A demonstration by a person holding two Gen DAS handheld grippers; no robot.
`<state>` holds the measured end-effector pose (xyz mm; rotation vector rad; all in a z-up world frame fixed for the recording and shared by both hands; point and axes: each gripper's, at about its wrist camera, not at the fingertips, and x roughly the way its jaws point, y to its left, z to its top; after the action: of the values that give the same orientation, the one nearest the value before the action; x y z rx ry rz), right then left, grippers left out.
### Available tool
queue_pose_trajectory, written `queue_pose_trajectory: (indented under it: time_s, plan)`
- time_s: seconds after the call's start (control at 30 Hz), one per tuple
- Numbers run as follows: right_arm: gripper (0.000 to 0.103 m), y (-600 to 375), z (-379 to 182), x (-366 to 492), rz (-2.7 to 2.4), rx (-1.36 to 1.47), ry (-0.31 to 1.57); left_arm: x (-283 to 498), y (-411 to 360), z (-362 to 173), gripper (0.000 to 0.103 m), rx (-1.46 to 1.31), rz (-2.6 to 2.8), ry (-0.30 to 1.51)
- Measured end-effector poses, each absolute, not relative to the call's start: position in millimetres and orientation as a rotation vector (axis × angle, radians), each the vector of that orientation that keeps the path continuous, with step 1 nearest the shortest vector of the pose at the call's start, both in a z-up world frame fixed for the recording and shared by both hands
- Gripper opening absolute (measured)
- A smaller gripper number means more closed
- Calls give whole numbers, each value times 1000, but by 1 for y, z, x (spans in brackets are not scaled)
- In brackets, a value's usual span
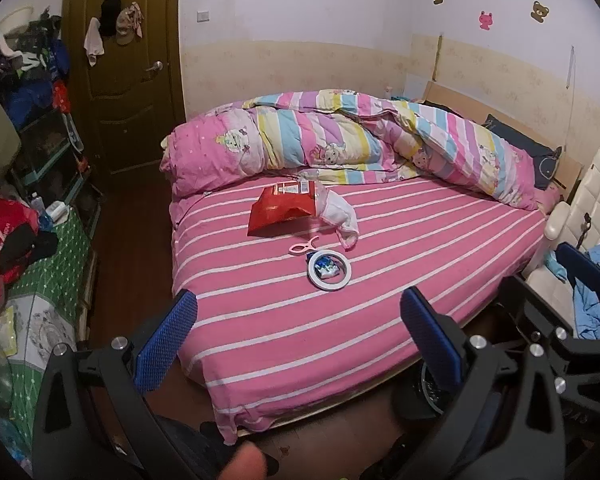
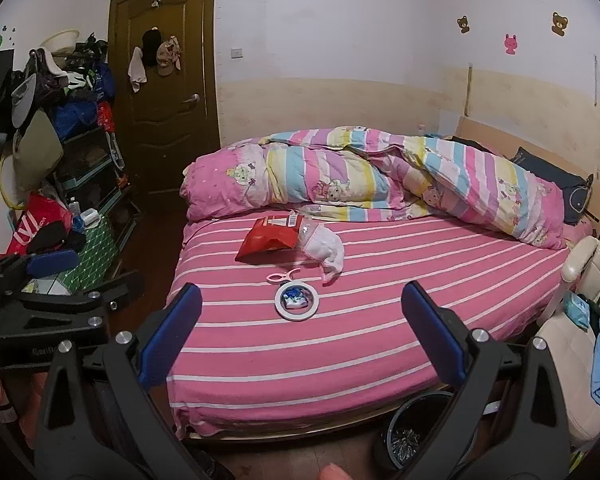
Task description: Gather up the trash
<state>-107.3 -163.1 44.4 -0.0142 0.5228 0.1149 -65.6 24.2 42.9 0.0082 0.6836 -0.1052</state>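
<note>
A red snack bag (image 1: pixel 281 209) (image 2: pixel 270 237) lies on the pink striped bed (image 1: pixel 380 300) (image 2: pixel 380 320). A white sock (image 1: pixel 340 216) (image 2: pixel 326 254) lies beside it. A pink clip (image 1: pixel 303 247) (image 2: pixel 281 277) and a white tape ring (image 1: pixel 329 269) (image 2: pixel 297 301) holding a blue-and-white wrapper (image 1: pixel 326 269) (image 2: pixel 295 298) lie nearer. My left gripper (image 1: pixel 296 332) and right gripper (image 2: pixel 302 328) are open and empty, held over the bed's foot, well short of the items. A black bin (image 2: pixel 416 432) stands on the floor by the bed's foot.
A bunched striped quilt (image 1: pixel 360 140) (image 2: pixel 380 176) covers the bed's far side. A cluttered shelf and a green-covered table (image 1: pixel 52 256) stand on the left by the brown door (image 1: pixel 128 80). A white chair (image 1: pixel 580 232) with blue cloth stands on the right.
</note>
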Motion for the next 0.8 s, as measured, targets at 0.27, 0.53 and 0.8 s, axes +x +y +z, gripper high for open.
queue_pose_trajectory:
  time_s: [0.27,0.53,0.8]
  plan:
    - [99,-161,42,-107,137,-12,517,-64,25,45,98,17,-120,674]
    - [99,-161,34,-99,169,6,529,-52,27,29,98,24,-128,717]
    - [99,-164,0,-64,193,-3,599,-14,43,-24,98,-4,-150,809]
